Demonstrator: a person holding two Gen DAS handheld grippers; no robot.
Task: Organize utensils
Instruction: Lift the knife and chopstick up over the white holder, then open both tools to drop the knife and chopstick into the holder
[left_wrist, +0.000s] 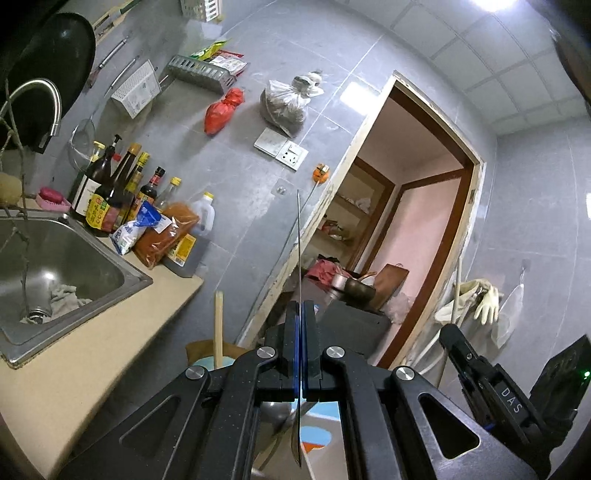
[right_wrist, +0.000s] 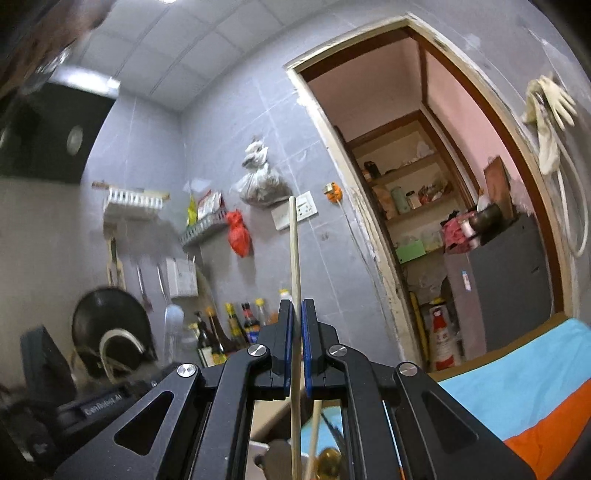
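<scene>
Setting: grey-tiled kitchen, beige counter (left_wrist: 92, 332) at lower left of the left wrist view, open doorway (left_wrist: 417, 229) to a pink-walled pantry at centre right. Item 1, nearest: left gripper (left_wrist: 301, 306), lower centre of its frame, jaws pressed together on a thin metal blade (left_wrist: 298, 236), probably a knife or spatula seen edge-on; its long axis runs straight up the frame from between the fingers, with a further length showing below the jaws. Item 2: right gripper (right_wrist: 297, 306), lower centre of its own frame, jaws nearly together and clamping a pale wooden stick (right_wrist: 293, 251), likely a chopstick or a spoon handle, also upright and in line with the fingers. A second pale stick and some metal utensils show below those jaws, too blurred to identify. Each claw is already loaded, so neither arm is nearer to a fresh pick; the destination holder is not identifiable. Item 3, middle distance: steel sink (left_wrist: 122, 273) at left, sauce bottles (left_wrist: 110, 188) behind it. Item 4, far: wall rack (left_wrist: 195, 72), red bag (left_wrist: 223, 110), hanging gloves (left_wrist: 484, 299).
</scene>
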